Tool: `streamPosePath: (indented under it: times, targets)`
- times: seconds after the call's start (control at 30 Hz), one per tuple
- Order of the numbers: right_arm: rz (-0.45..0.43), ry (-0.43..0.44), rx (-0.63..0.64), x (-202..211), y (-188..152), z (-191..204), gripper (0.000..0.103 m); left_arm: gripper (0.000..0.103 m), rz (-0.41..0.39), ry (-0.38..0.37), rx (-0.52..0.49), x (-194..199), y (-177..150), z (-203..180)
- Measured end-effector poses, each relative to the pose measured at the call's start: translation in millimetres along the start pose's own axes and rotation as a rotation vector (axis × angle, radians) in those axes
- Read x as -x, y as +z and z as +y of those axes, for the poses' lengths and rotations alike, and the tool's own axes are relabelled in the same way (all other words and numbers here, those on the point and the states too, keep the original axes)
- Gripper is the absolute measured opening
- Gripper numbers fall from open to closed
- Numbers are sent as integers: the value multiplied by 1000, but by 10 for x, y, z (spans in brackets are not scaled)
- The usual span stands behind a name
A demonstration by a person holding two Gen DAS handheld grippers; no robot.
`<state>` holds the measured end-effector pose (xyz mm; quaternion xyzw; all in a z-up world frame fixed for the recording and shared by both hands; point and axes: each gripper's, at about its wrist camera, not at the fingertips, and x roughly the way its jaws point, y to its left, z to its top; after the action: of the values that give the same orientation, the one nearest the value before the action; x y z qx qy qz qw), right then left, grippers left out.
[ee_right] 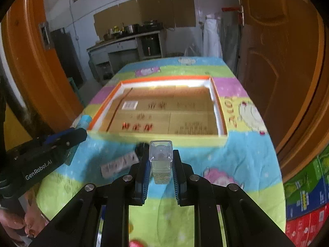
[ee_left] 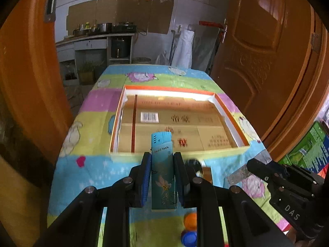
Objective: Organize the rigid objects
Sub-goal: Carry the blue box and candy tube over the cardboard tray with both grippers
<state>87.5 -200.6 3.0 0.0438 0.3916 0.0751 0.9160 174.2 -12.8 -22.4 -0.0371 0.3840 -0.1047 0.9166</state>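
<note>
Now a teal lighter (ee_left: pixel 163 170) is pinched by the left gripper (ee_left: pixel 163 160), a clear bottle (ee_right: pixel 160 161) by the right gripper (ee_right: pixel 160 164); the open box (ee_left: pixel 230 121) lies at twelve o'clock.

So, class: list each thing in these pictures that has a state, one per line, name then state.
Lighter: clamped in the left jaws, off the table.
Bottle: clamped in the right jaws, part full.
Box: open, holding only its cardboard liner.
Door: open.
</note>
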Motion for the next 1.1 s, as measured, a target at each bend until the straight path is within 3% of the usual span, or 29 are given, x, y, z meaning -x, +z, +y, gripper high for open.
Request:
streamPosePath:
  times: [0.27, 0.53, 1.1]
  targets:
    - [-37, -1, -4, -207, 447, -110, 20, 22, -21, 15, 11, -247, 398, 53]
    - [-19, 20, -2, -614, 807, -191, 20, 22, 3, 26, 10, -649, 705, 104]
    - [62, 26, 2, -1517, 1177, -330, 20, 22, 88, 58, 8, -1399, 875, 228]
